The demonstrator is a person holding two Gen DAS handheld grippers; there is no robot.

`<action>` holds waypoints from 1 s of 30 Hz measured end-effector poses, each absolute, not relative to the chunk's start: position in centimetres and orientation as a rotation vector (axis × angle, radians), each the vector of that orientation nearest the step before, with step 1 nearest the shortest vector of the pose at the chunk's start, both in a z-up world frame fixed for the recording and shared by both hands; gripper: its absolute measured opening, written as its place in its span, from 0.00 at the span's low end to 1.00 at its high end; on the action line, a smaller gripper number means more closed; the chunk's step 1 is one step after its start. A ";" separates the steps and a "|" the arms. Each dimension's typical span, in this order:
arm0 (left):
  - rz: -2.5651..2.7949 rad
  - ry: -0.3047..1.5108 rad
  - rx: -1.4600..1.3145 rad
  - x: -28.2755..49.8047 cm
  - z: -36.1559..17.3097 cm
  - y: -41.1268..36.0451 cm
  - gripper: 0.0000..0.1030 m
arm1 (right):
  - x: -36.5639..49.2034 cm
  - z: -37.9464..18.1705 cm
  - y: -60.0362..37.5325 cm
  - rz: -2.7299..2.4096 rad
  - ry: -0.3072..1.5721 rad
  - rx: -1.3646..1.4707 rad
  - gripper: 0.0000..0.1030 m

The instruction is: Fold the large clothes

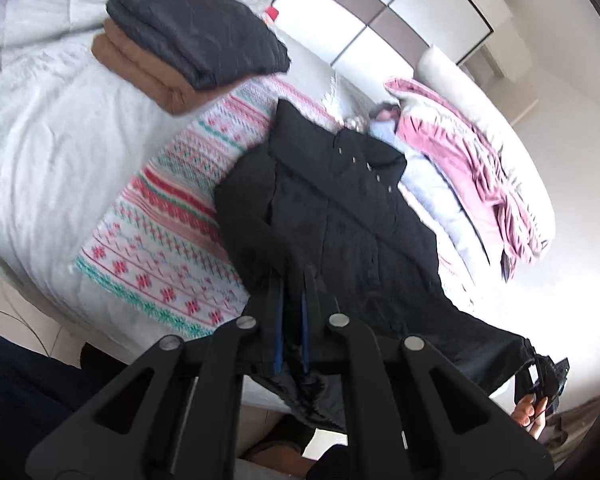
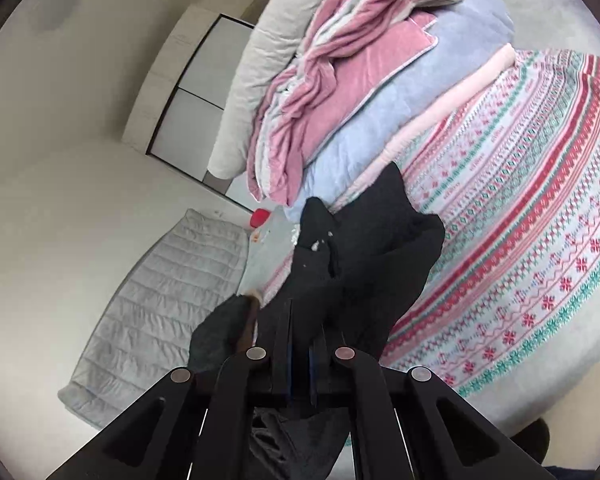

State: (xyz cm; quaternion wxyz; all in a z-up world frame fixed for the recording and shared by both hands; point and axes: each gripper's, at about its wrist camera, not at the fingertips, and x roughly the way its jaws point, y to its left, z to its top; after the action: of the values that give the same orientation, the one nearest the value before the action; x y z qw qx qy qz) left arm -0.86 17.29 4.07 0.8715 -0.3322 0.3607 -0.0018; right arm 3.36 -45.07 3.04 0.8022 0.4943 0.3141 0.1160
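My left gripper (image 1: 296,276) has its jaws clamped on the hem of the black coat (image 1: 340,200); my right gripper (image 2: 300,320) is clamped on the same coat at another edge; the coat lies stretched on the patterned blanket (image 1: 160,240) on the bed (image 1: 40,140); farther, a folded stack (image 1: 188,40), dark on brown; a pink pile (image 2: 320,80) beside the pillow (image 2: 268,60).

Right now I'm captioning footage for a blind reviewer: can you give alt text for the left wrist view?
The left gripper is shut on the hem of a black coat spread over a patterned blanket on a bed. Folded dark and brown clothes are stacked beyond it; pink and blue bedding lies to the right.
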 end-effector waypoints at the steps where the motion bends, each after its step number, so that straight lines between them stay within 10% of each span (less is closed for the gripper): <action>1: 0.001 0.747 -0.696 -1.4 4.4 17.5 0.08 | 3.0 3.2 -45.2 0.254 0.659 1.068 0.04; 30: 0.092 0.789 -0.762 -9.3 1.3 19.9 0.07 | -9.3 0.8 -46.8 0.216 0.640 1.099 0.04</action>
State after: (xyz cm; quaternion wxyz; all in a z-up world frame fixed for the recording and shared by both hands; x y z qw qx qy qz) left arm -9.34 19.88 1.31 0.8523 -0.3621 0.3750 0.0437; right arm -9.27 -46.77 0.78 0.7990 0.5124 0.2982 0.1006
